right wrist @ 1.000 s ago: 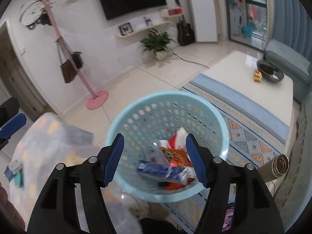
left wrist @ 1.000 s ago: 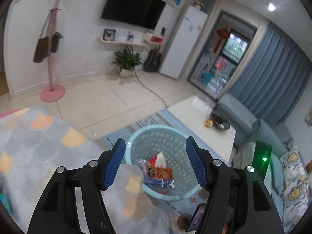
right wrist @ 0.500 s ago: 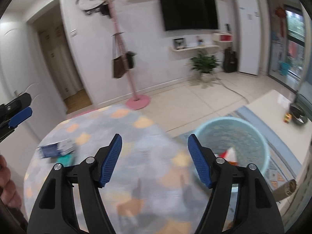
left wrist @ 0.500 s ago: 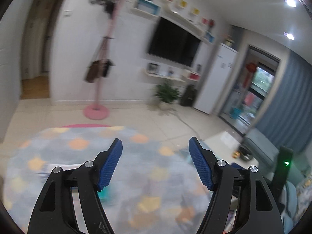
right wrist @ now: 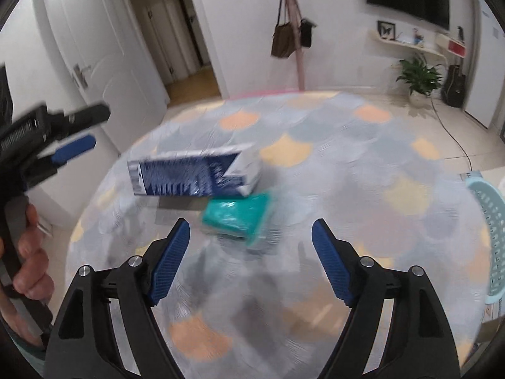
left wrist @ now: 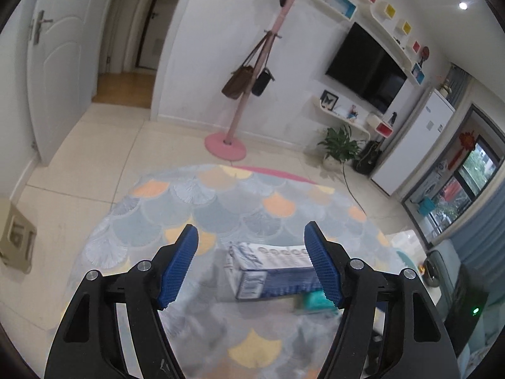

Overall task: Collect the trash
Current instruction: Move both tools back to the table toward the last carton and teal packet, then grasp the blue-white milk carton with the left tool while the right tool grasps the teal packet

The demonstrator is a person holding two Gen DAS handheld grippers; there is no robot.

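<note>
Right wrist view: right gripper (right wrist: 251, 262) opening, empty, near the teal packet (right wrist: 236, 216) beside the carton (right wrist: 192, 175) — looks soft and light, so pinch its short sides.

A carton (right wrist: 192, 173) lay on its side on the round surface (right wrist: 347, 158), with a packet (right wrist: 236, 218) just beside it on the near side, touching or nearly so. A basket (right wrist: 490, 230) stood off the surface's right edge. A coat stand (left wrist: 243, 94) stood behind the surface.
</note>
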